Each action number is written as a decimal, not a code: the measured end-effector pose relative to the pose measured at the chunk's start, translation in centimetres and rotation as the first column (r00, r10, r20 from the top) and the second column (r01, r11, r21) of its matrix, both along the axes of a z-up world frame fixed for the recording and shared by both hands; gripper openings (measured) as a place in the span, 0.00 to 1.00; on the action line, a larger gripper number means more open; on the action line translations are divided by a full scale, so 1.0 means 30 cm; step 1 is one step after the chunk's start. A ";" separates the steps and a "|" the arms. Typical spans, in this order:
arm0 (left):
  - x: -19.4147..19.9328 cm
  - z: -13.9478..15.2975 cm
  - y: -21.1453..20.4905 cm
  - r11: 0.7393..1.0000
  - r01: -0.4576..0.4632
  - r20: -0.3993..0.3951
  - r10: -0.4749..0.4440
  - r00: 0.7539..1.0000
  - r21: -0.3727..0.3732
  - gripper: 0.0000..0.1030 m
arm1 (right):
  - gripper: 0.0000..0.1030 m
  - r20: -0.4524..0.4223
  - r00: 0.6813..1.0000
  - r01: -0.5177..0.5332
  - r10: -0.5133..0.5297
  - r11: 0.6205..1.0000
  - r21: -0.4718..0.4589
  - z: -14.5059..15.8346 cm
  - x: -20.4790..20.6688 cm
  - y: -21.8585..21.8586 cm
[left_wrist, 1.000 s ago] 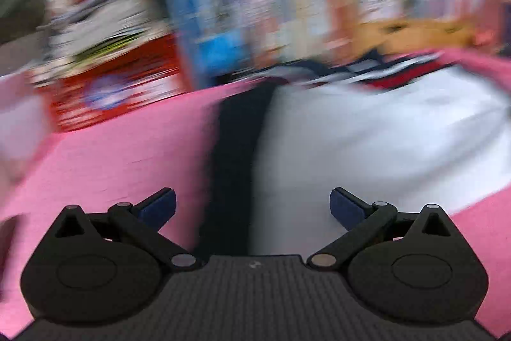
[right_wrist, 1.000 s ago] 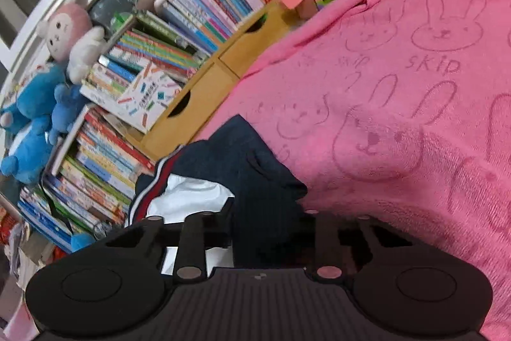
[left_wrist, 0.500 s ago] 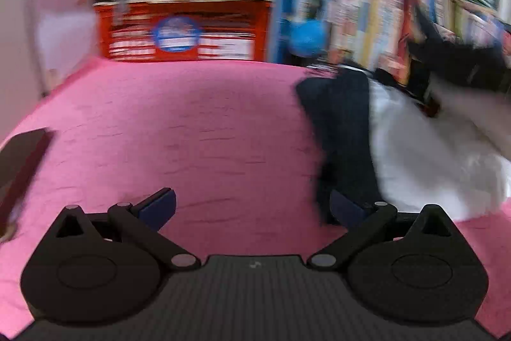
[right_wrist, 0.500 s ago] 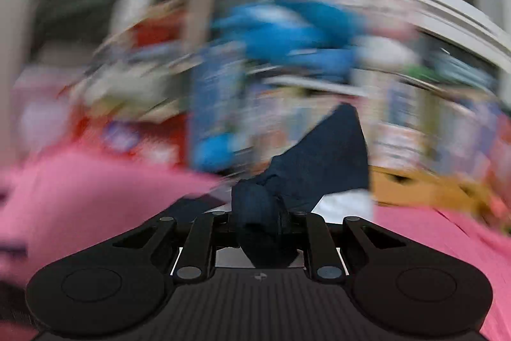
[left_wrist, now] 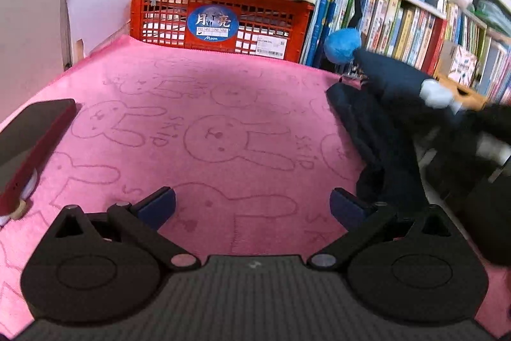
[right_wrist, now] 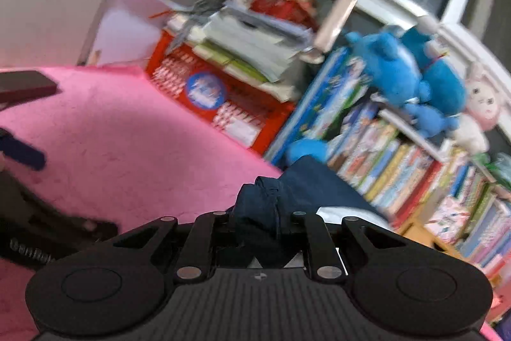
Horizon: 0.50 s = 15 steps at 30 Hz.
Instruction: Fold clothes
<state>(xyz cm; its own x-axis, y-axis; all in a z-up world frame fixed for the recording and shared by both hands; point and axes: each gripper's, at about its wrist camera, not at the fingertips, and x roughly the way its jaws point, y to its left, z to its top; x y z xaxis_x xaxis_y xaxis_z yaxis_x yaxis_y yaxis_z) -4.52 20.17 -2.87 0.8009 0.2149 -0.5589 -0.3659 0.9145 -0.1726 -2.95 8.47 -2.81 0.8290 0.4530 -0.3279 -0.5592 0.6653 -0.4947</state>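
Right tongs (right_wrist: 260, 221) clamp a bunched navy fold of the garment (left_wrist: 377, 130), lifting it off the pink towel (left_wrist: 207, 123) by the bookshelf (left_wrist: 415, 21), presumably to carry the fold over; left tongs (left_wrist: 252, 203) gape empty above the towel.

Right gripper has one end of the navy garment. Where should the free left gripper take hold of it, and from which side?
Take the navy garment at its near bunched edge by the left gripper, coming from the left over the pink towel. That edge lies free on the towel; the right gripper already pinches the far end.
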 end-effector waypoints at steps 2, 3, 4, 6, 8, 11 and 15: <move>-0.003 -0.004 0.011 1.000 -0.011 0.013 0.012 1.000 -0.014 1.00 | 0.17 -0.026 1.000 -0.003 0.002 1.000 -0.029 -0.038 0.007 0.013; -0.004 -0.005 0.019 1.000 -0.011 0.020 0.011 1.000 -0.023 1.00 | 0.21 -0.035 0.999 -0.005 0.003 0.999 -0.045 -0.054 0.008 0.014; -0.005 -0.005 0.019 1.000 -0.011 0.020 0.011 1.000 -0.024 1.00 | 0.23 -0.026 1.000 -0.009 0.008 0.999 -0.052 -0.055 -0.001 0.003; -0.004 -0.005 0.019 1.000 -0.012 0.020 0.012 1.000 -0.023 1.00 | 0.40 -0.008 1.000 -0.016 0.016 0.998 -0.066 -0.058 -0.020 -0.019; -0.002 -0.006 0.017 1.000 -0.013 0.018 0.013 1.000 -0.020 1.00 | 0.72 0.040 0.999 -0.014 0.018 0.996 -0.088 -0.052 -0.047 -0.050; -0.002 -0.005 0.020 1.000 -0.012 0.022 0.013 1.000 -0.025 1.00 | 0.81 0.143 0.988 -0.026 0.048 0.988 -0.155 -0.074 -0.089 -0.096; -0.008 -0.006 0.026 0.999 -0.013 0.035 0.015 0.999 -0.039 1.00 | 0.19 0.169 0.985 0.001 0.030 0.984 -0.178 -0.105 -0.074 -0.093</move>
